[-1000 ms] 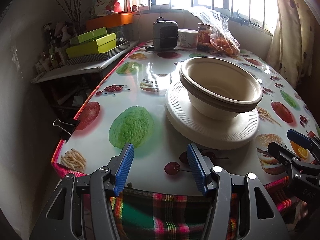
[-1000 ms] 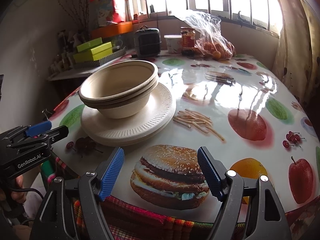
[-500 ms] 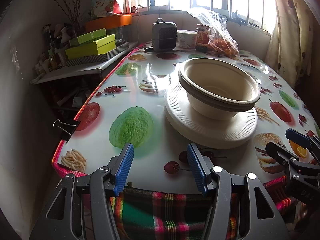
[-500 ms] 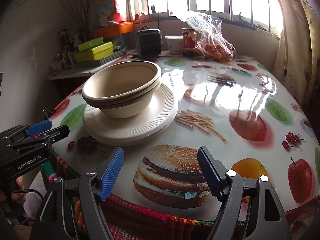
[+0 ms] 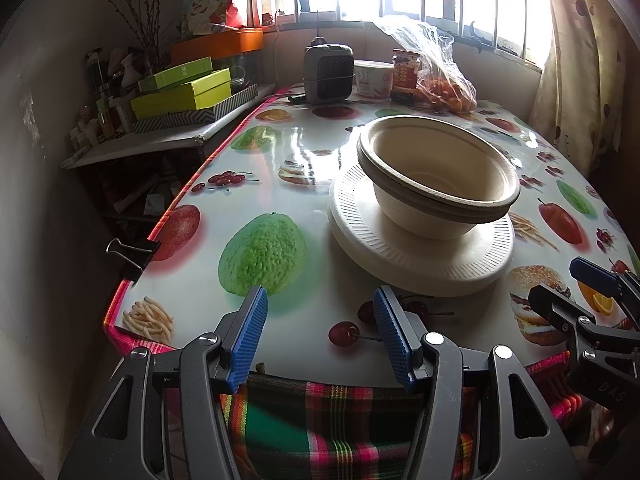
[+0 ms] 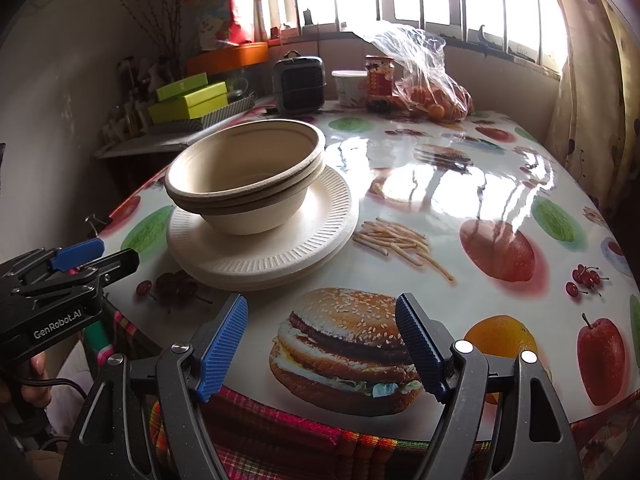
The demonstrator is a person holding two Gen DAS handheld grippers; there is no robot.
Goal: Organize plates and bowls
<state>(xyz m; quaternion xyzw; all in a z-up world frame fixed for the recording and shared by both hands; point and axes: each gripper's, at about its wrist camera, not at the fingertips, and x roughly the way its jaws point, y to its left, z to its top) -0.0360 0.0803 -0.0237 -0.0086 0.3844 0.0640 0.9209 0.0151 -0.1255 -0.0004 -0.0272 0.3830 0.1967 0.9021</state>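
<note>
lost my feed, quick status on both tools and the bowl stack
Left tool open, empty. Right tool open, empty. Bowls nested on stacked plates, untouched. Nothing between tools and stack.

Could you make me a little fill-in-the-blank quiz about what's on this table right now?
1. The nested bowls sit on a stack of white ____.
2. Both the left gripper and the right gripper have their jaws ____.
3. The picture on the tablecloth between the right gripper's fingers shows a ____.

Missing words: plates; open; hamburger
</note>
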